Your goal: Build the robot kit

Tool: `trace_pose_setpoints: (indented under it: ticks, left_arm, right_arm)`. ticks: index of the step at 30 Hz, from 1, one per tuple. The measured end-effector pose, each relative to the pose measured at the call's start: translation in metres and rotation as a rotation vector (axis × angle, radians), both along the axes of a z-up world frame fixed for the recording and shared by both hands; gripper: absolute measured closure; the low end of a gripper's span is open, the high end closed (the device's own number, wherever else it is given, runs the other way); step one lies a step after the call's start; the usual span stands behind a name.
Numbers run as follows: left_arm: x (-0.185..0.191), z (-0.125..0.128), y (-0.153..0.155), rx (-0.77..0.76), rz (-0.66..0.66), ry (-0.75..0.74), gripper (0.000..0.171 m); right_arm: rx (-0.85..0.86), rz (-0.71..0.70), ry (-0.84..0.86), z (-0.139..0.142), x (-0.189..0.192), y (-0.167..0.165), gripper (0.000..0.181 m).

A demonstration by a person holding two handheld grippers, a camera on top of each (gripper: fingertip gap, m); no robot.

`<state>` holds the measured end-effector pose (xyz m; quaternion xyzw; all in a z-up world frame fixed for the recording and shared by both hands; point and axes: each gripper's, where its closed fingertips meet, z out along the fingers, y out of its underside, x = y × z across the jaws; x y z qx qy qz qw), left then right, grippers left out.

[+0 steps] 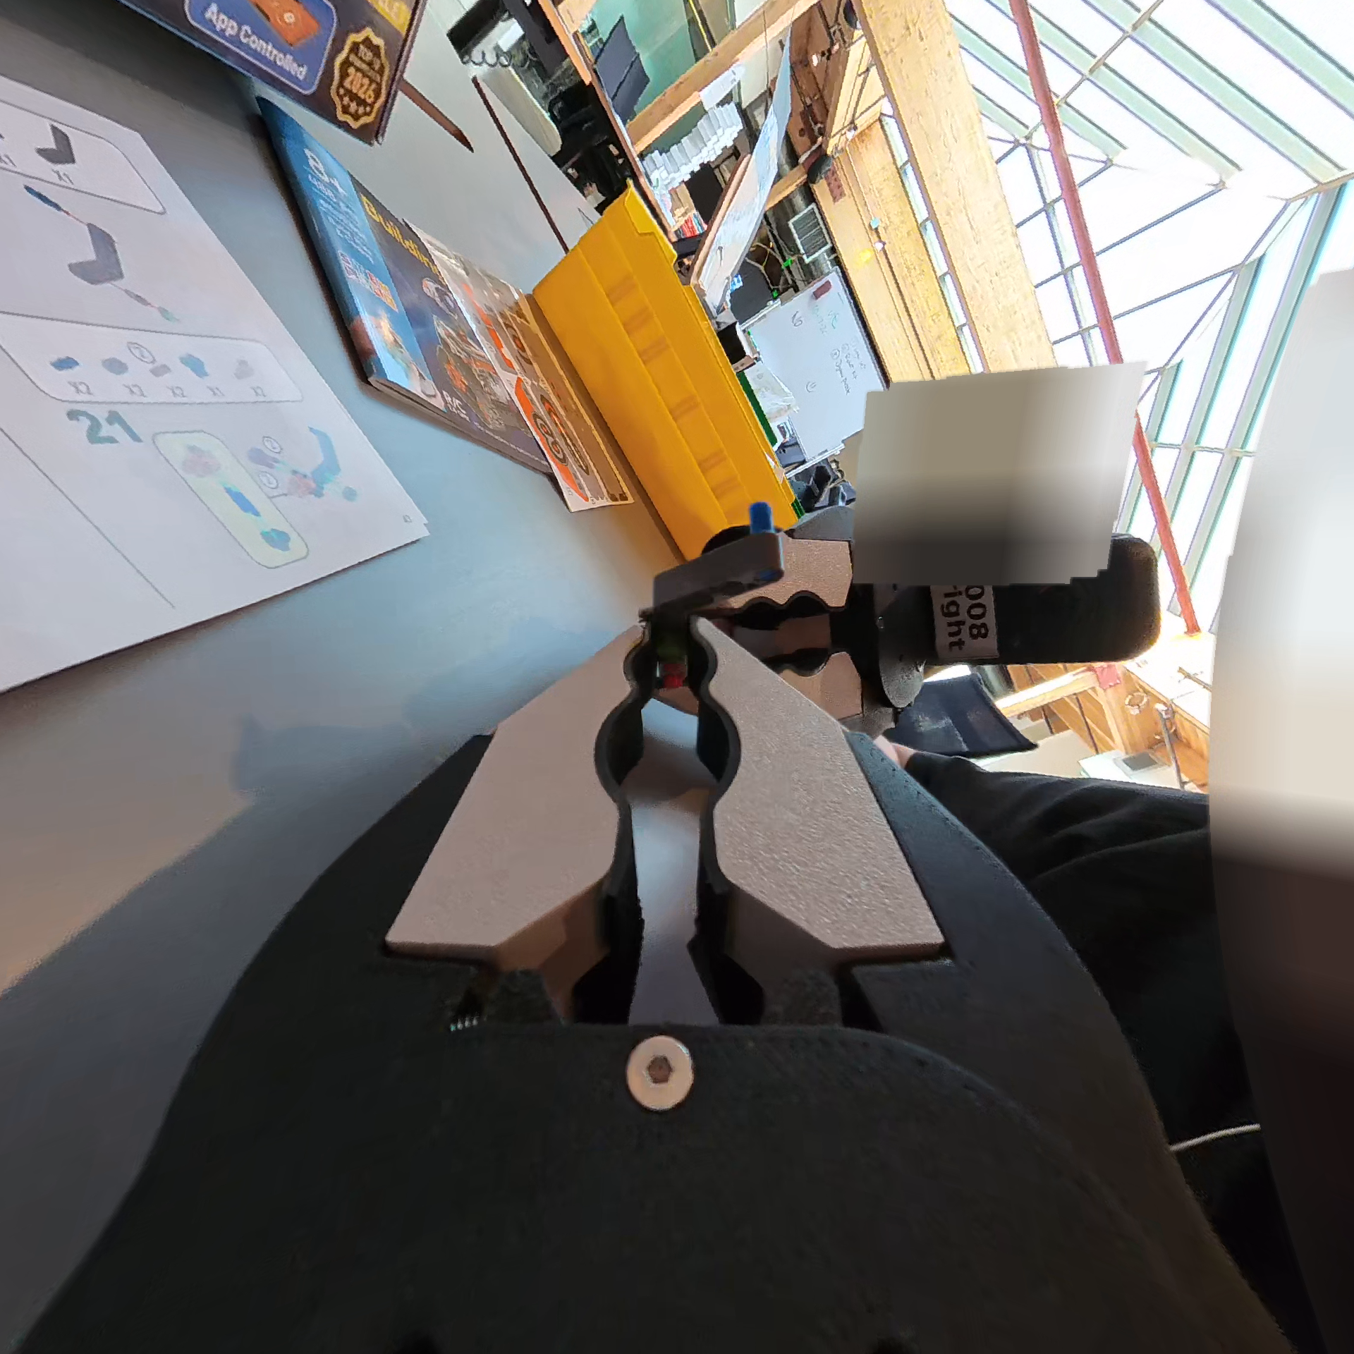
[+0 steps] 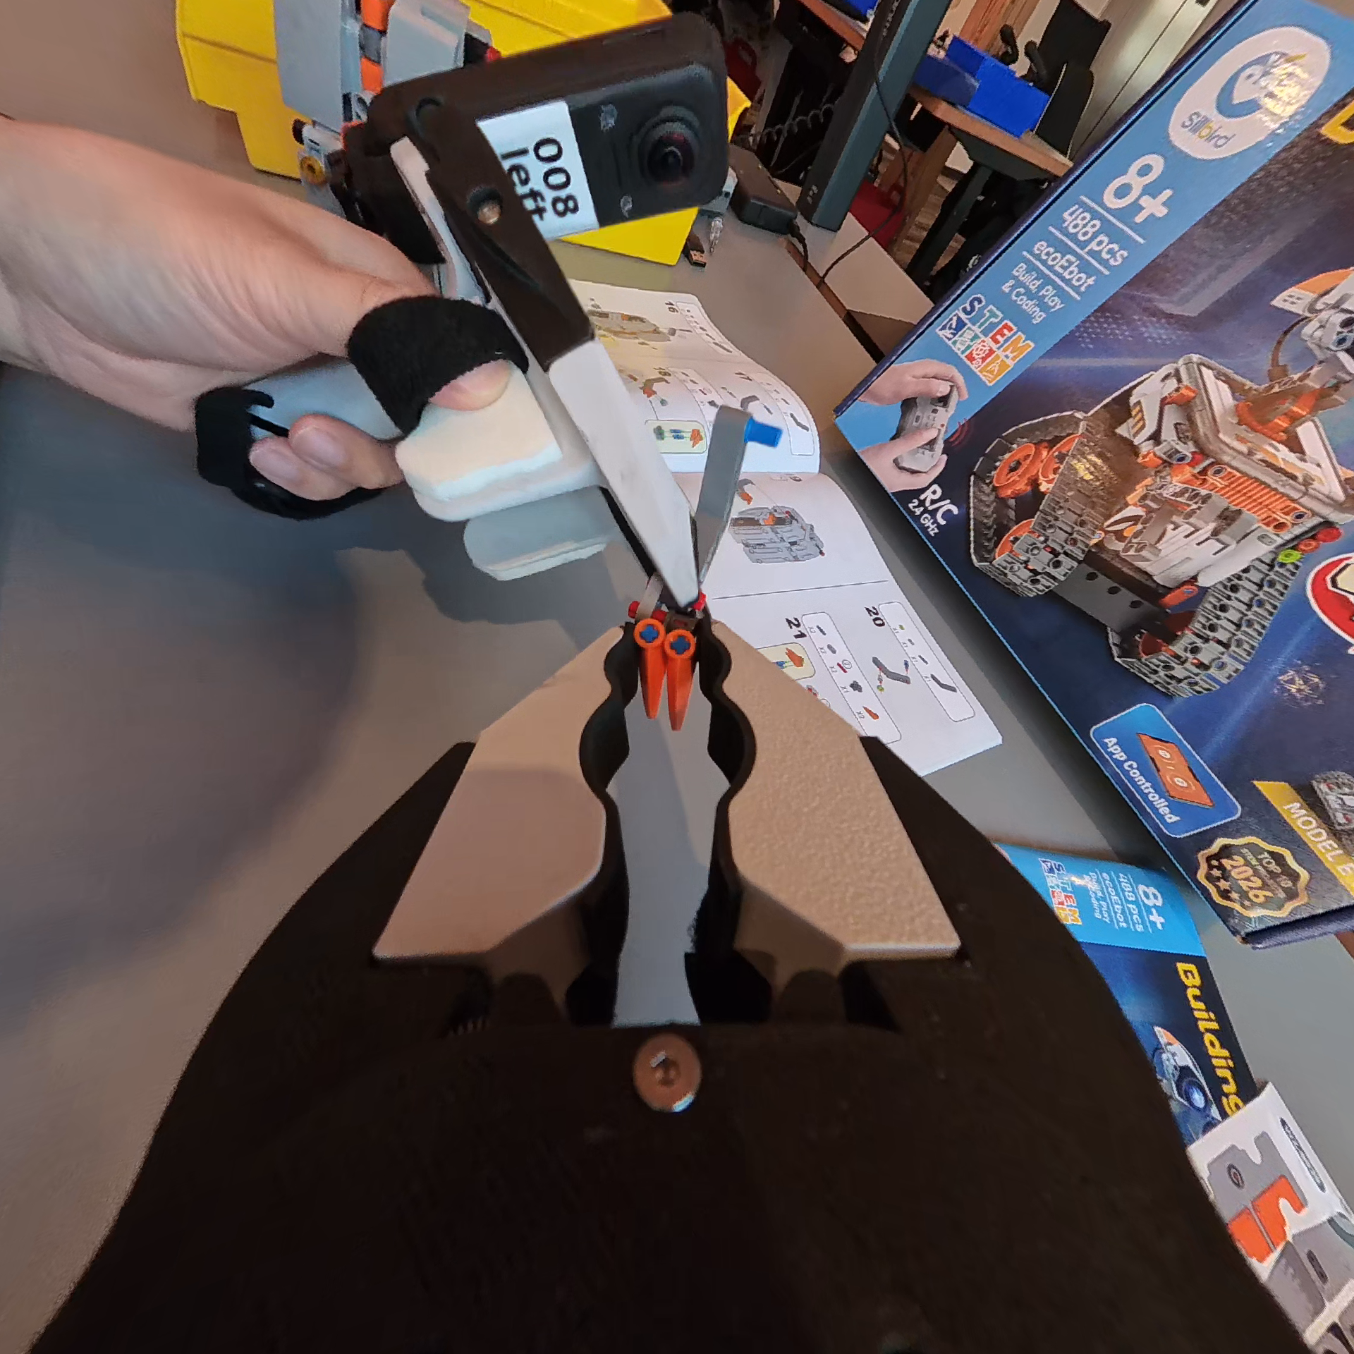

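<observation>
My left gripper (image 1: 663, 631) is shut on a small brick assembly (image 1: 670, 663) with red and green bits between its tips. A grey angled beam (image 1: 722, 568) with a blue pin (image 1: 762, 516) sticks out of the assembly. My right gripper (image 2: 663, 641) is shut on two orange claw pieces (image 2: 667, 678) at the other end of the same assembly. The two grippers meet tip to tip above the grey table (image 2: 183, 733). In the right wrist view the left gripper (image 2: 685, 593) comes down from above, held by a hand (image 2: 183, 293), with the beam (image 2: 722, 483) and pin (image 2: 762, 434) beside it. The right gripper (image 1: 733, 621) also shows in the left wrist view.
An open instruction booklet (image 2: 806, 571) lies on the table under the grippers and also shows in the left wrist view (image 1: 146, 366). A large blue toy box (image 2: 1136, 476) and a smaller booklet (image 2: 1143, 974) lie to the right. A yellow bin (image 1: 659, 330) and a partly built grey-orange model (image 2: 344, 51) stand behind. Left and right tips are no more than a few centimetres apart.
</observation>
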<state>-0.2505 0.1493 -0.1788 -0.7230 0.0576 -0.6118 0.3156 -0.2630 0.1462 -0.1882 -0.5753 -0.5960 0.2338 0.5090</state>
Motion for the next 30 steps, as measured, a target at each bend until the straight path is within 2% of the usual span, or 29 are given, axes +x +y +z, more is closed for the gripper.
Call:
trace_pose_setpoints:
  ticks: [14, 18, 21, 26, 30]
  left_arm:
    - [-0.002, -0.003, 0.001, -0.021, -0.001, 0.011, 0.166]
    - [-0.006, -0.002, 0.004, -0.015, 0.024, 0.014, 0.163]
    - [-0.015, 0.003, 0.009, 0.024, 0.088, 0.031, 0.16]
    - [-0.049, 0.025, 0.022, 0.145, 0.295, 0.051, 0.158]
    - [-0.051, 0.025, 0.022, 0.143, 0.306, 0.046, 0.161]
  right_arm:
    - [0.015, -0.015, -0.019, -0.003, 0.002, 0.004, 0.166]
    - [0.003, -0.056, -0.019, -0.003, 0.005, 0.011, 0.166]
    - [-0.018, -0.085, 0.002, 0.0, 0.007, 0.015, 0.166]
    - [-0.049, -0.108, 0.021, 0.001, 0.009, 0.019, 0.166]
    - [-0.054, -0.116, 0.018, 0.0, 0.01, 0.02, 0.166]
